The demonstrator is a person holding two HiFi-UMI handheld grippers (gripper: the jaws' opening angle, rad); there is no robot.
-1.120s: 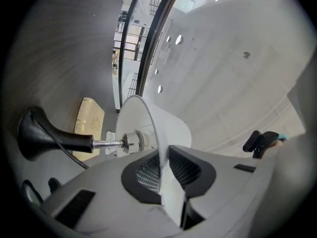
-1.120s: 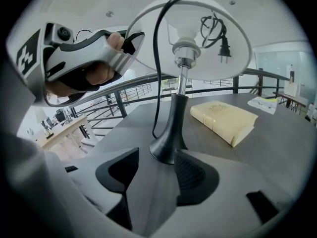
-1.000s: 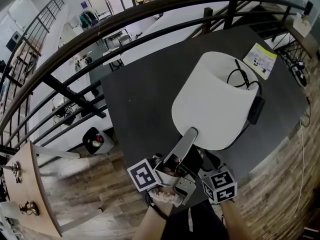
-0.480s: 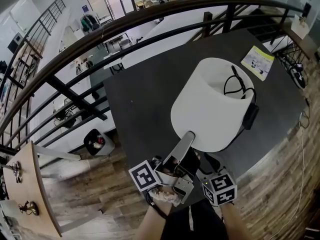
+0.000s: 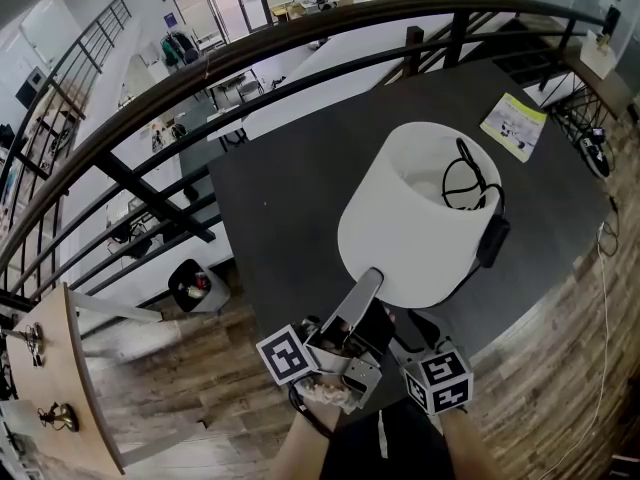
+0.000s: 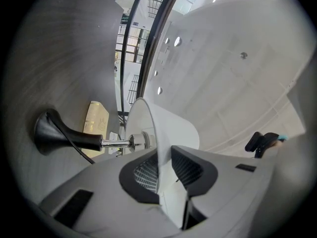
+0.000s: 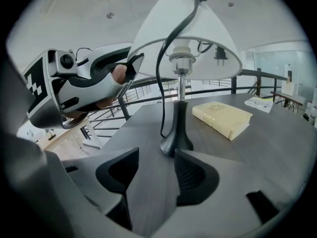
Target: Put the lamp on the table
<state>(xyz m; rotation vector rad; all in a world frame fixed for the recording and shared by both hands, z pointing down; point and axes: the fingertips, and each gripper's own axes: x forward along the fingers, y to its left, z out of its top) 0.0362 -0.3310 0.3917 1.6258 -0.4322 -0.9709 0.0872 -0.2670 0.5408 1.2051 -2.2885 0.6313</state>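
While the left tongs (image 6: 163,168) are opening with the white shade of the lamp (image 5: 415,218) between their 2 jaws, the lamp stands upright on the dark desk (image 5: 280,198). Over at its black foot (image 7: 176,144), the right tongs (image 7: 152,175) gape wide and empty, near a book (image 7: 223,117).

One lamp (image 5: 410,218), one book (image 7: 223,118), one leaflet (image 5: 515,126)

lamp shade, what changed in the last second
The white fabric lamp shade tipped from leaning to upright, so the black-based lamp stands on the dark grey table. The left claw is opening, shade rim between its jaws. The right claw stayed low beside it; the paper leaflet stayed put.
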